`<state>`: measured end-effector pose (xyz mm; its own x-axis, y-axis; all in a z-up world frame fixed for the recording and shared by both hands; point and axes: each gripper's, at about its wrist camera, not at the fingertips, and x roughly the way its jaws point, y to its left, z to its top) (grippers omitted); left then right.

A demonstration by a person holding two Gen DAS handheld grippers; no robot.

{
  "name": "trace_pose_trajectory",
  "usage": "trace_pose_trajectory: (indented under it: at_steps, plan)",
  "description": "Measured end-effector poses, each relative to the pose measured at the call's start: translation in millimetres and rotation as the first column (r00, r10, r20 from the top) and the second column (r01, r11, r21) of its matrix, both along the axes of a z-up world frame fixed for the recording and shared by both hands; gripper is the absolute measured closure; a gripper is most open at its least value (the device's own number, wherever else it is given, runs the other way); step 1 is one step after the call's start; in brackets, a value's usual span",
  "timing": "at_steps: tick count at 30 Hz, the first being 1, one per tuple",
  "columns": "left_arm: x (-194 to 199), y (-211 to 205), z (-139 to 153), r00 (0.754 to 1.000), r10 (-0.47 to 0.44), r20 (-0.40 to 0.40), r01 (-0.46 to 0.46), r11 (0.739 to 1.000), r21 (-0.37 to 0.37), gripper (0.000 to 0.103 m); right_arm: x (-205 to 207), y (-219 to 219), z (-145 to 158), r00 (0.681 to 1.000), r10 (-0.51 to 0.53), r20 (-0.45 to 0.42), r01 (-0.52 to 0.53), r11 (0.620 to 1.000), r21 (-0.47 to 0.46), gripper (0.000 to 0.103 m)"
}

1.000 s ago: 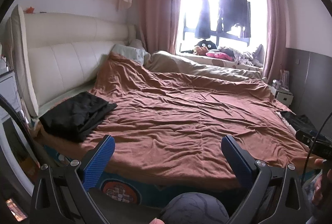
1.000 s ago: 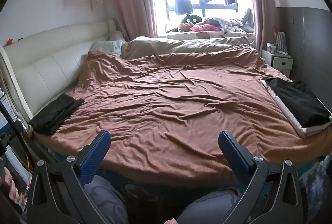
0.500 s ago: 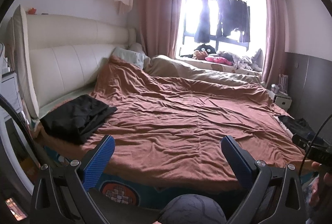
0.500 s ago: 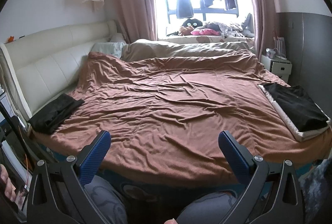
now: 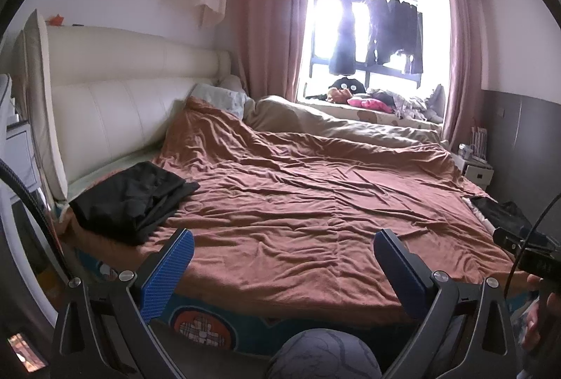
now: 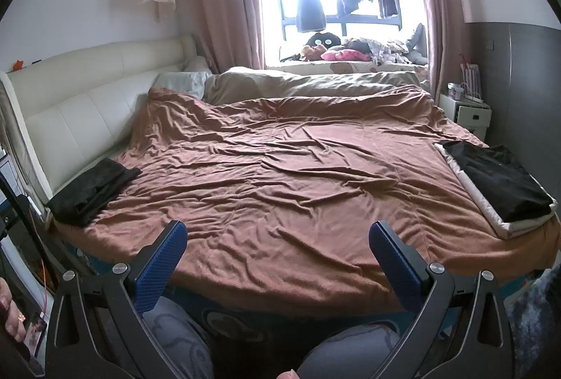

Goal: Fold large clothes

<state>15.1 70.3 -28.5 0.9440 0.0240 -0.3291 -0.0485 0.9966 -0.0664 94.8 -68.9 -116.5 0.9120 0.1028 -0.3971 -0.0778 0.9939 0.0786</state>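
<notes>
A crumpled black garment [image 5: 129,200] lies on the near left corner of the bed, also seen as a dark heap [image 6: 93,191] in the right wrist view. A folded stack with a black garment [image 6: 498,184] on a white one sits at the bed's right edge. My left gripper [image 5: 282,265] is open, held off the near edge of the bed with nothing between its blue pads. My right gripper [image 6: 277,258] is open too, in front of the bed and empty. Both stand well short of either garment.
A wrinkled brown sheet [image 6: 287,175] covers the bed, with a cream headboard [image 5: 115,108] on the left. A beige duvet [image 6: 315,82] and pillows lie at the far side under the window. A white nightstand [image 6: 464,112] stands right. The person's knees [image 6: 175,337] show below.
Both wrist views have tilted slightly upward, so the bed sits a little lower in frame. Grippers stay open and the garments have not moved.
</notes>
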Motion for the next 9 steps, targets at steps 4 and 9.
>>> trace_pose_trajectory:
  at_steps: [4,9]
  plan:
    - [-0.9,0.9,0.4,1.000,0.004,0.003,-0.004,1.000,0.000,0.000,-3.6,1.3,2.4,1.000,0.000,0.004,0.000,1.000,-0.005,0.000]
    - [-4.7,1.1,0.4,1.000,0.027,0.013,-0.027,1.000,0.016,0.000,-4.4,6.8,3.1,1.000,0.007,0.006,-0.007,1.000,-0.017,0.000]
